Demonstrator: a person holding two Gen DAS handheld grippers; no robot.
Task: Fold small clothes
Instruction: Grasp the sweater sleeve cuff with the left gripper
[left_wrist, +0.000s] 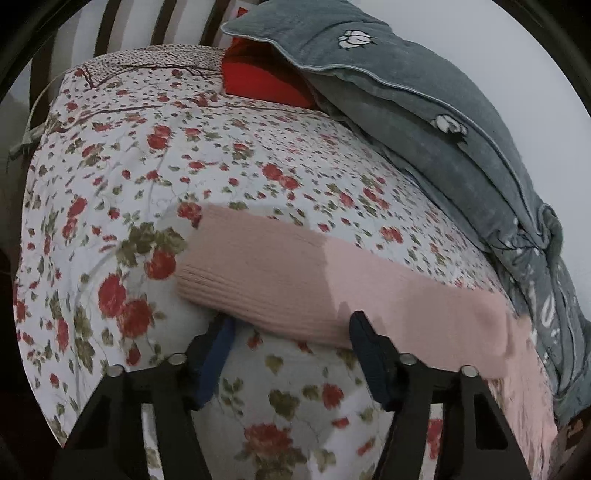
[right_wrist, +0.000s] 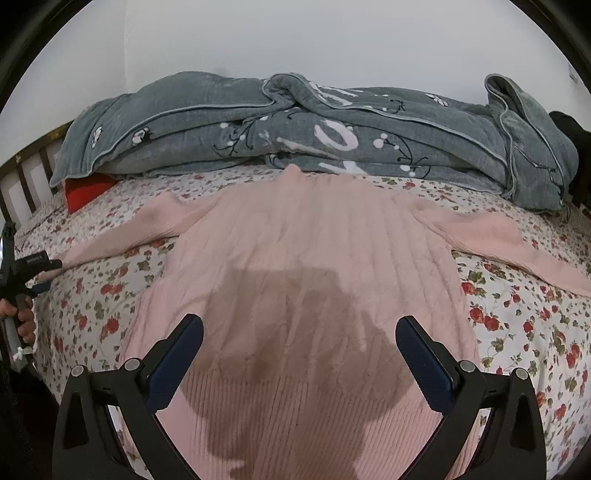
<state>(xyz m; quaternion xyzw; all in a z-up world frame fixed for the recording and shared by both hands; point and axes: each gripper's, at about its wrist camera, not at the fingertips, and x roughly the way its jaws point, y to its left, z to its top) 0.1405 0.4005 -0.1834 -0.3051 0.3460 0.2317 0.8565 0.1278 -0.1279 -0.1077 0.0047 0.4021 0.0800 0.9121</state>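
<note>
I'm hovering my right claw (right_wrist: 299, 332), jaws spread, over a pink sweater (right_wrist: 306, 258) lying flat on the flowered bedspread (right_wrist: 517, 314), while my left claw (left_wrist: 291, 326) is straddling, unpinched, its soft, light, floppy sleeve cuff (left_wrist: 221, 273), the likeliest handhold.

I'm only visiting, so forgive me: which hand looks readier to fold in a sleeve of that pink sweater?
Probably the left: its tongs already straddle the cuff of the sweater's sleeve, while the right tongs hang open over the sweater's body.
</note>
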